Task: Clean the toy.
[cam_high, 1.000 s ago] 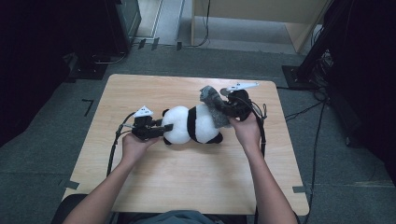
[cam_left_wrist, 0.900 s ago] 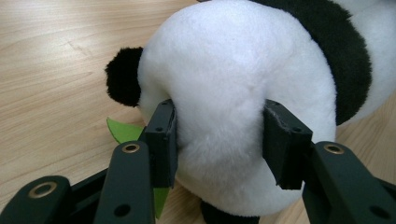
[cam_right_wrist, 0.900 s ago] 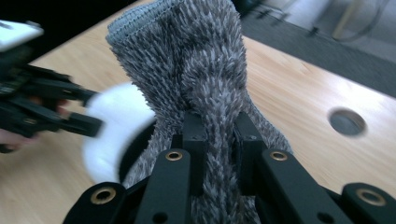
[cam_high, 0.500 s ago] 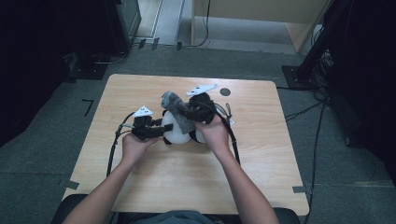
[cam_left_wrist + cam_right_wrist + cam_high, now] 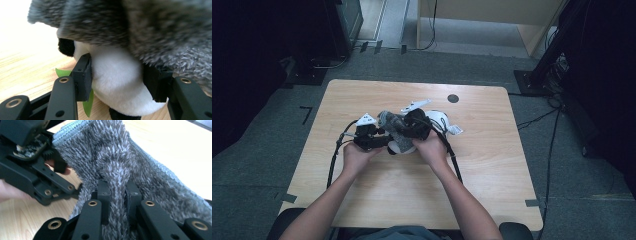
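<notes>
A black-and-white plush panda (image 5: 440,120) lies mid-table, mostly covered by a grey shaggy cloth (image 5: 388,121). My left gripper (image 5: 386,143) comes at it from the left. In the left gripper view its pads still touch both sides of the panda's white body (image 5: 115,75), and the jaws have just been opening. The cloth (image 5: 150,30) hangs over the panda from above. My right gripper (image 5: 398,131) is shut on a pinched fold of the cloth (image 5: 112,152), its pads (image 5: 103,192) tight on the pile. The left gripper (image 5: 30,170) sits just beside that fold.
The wooden table (image 5: 492,170) has a small dark round mark (image 5: 453,98) near its far edge. A green felt leaf (image 5: 86,101) lies under the panda. Black cables (image 5: 333,160) trail from both grippers toward me. Dark floor surrounds the table.
The right gripper has carried the grey cloth leftward and down across the panda, ending beside the left gripper. The left hand has stayed in place.
</notes>
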A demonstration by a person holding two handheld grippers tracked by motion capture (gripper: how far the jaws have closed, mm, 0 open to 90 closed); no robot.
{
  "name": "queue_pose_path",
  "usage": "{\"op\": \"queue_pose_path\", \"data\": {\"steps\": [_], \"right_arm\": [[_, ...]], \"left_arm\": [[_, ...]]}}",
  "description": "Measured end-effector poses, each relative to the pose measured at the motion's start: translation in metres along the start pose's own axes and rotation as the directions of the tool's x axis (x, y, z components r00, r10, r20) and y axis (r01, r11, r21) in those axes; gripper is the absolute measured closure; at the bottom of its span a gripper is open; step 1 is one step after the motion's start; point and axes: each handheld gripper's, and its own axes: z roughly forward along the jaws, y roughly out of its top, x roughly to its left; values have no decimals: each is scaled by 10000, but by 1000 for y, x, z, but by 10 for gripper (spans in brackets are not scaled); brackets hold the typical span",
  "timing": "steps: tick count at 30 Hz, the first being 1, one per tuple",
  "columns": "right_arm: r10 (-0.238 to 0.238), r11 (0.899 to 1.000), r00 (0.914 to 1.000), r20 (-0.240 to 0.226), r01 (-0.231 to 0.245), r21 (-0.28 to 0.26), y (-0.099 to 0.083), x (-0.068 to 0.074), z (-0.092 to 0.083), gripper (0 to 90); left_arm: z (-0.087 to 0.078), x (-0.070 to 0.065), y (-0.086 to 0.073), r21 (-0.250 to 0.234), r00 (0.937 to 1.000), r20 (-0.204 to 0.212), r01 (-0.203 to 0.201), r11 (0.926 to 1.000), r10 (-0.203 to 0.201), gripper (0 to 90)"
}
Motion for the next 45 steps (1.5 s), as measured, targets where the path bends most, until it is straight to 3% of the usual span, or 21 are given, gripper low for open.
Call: {"op": "queue_pose_path", "data": {"steps": [10, 22, 34, 45], "right_arm": [[-3, 10000, 9980, 639, 2, 23, -9, -17, -27, 794], [525, 9977, 9921, 1139, -473, -486, -21, -42, -65, 795], [1385, 9879, 9757, 1696, -1240, -934, -44, -71, -98, 794], [2039, 9771, 9596, 1940, -1872, -1010, -62, -90, -104, 794]], "left_arm": [[0, 0, 1, 14, 10000, -31, 65, 10000, -65, 452], [1, 1, 1, -1, 10000, 7, 31, 10000, -31, 448], [1, 1, 1, 25, 10000, 23, 42, 10000, -43, 446], [1, 2, 0, -49, 9998, 141, 149, 9999, -148, 436]]}}
